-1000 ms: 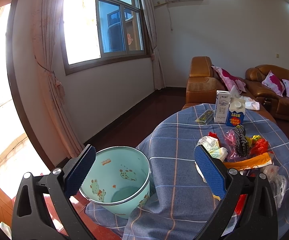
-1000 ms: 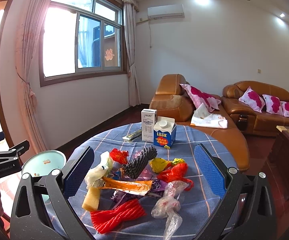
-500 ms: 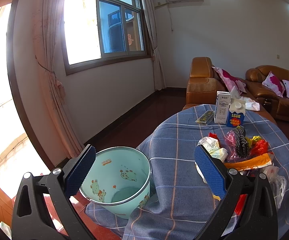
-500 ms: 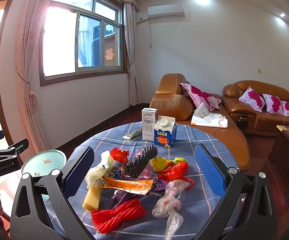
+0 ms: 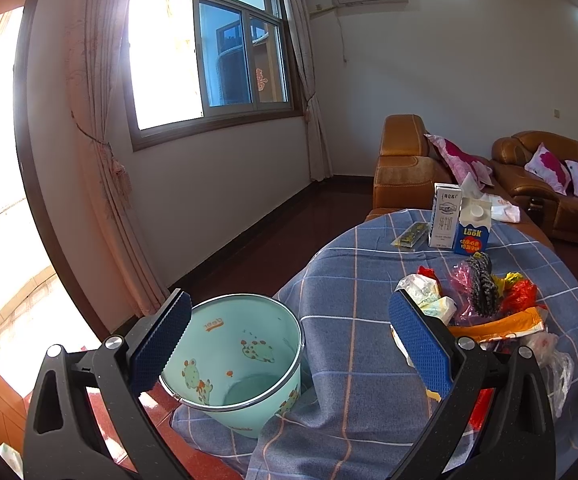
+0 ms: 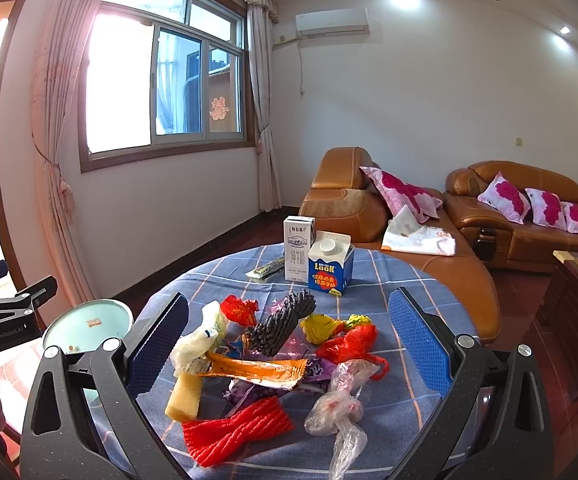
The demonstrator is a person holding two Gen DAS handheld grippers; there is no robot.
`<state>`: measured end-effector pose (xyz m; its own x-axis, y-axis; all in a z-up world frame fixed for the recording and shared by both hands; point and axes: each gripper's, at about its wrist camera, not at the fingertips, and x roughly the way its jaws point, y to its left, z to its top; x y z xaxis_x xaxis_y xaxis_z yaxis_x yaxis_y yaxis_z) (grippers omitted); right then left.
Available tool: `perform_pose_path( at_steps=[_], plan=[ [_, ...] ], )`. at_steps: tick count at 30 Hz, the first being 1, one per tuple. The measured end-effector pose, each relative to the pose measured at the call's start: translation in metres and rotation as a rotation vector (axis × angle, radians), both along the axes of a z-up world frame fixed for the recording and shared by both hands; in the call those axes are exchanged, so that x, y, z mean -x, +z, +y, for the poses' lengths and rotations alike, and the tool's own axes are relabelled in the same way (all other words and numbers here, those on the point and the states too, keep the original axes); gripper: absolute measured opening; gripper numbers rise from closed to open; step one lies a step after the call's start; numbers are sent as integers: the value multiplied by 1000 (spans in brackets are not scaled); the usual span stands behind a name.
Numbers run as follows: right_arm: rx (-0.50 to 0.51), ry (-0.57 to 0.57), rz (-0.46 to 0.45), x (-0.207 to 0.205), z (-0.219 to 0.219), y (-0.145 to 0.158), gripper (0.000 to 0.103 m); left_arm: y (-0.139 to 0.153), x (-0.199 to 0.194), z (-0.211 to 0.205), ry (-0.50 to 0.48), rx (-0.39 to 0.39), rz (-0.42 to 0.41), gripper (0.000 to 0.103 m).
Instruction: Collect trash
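A pale green bin [image 5: 245,360] with frog prints stands on the floor against the round table's blue checked cloth [image 5: 353,344]. My left gripper [image 5: 289,344] hangs open above the bin's right rim, holding nothing. A heap of trash lies on the cloth: an orange wrapper [image 6: 257,372], red foam net [image 6: 233,432], yellow sponge [image 6: 185,396], dark foam net [image 6: 281,324], clear bag [image 6: 337,408] and red bag [image 6: 349,344]. My right gripper [image 6: 289,344] is open over this heap with nothing between its fingers. The bin [image 6: 87,326] shows at the left there.
Two cartons, white [image 6: 297,248] and blue [image 6: 331,268], stand at the table's far side beside a flat dark packet [image 6: 267,268]. Brown leather sofas [image 6: 521,208] with pink cushions fill the back right. A wooden cabinet [image 6: 577,312] is at the right. The left gripper's body [image 6: 5,324] reaches in.
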<state>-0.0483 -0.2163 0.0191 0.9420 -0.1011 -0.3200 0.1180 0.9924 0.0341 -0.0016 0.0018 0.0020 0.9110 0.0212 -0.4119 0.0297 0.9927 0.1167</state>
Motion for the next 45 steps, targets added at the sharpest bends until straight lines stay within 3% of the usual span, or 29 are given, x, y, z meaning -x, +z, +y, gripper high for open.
perform_pose_path(
  at_steps=[26,34,45],
  plan=[
    [-6,-32,33,-7,-9,-13,98,-14,-9,3,9,-10,37,97],
    [-31,-118,60,-19,-34,-37,98,-39,-25,-15,-25,-29,73,97],
    [-54,-222,153,-39,-65,-87,97,-76,-55,-80,-180,-63,114,95]
  ],
)
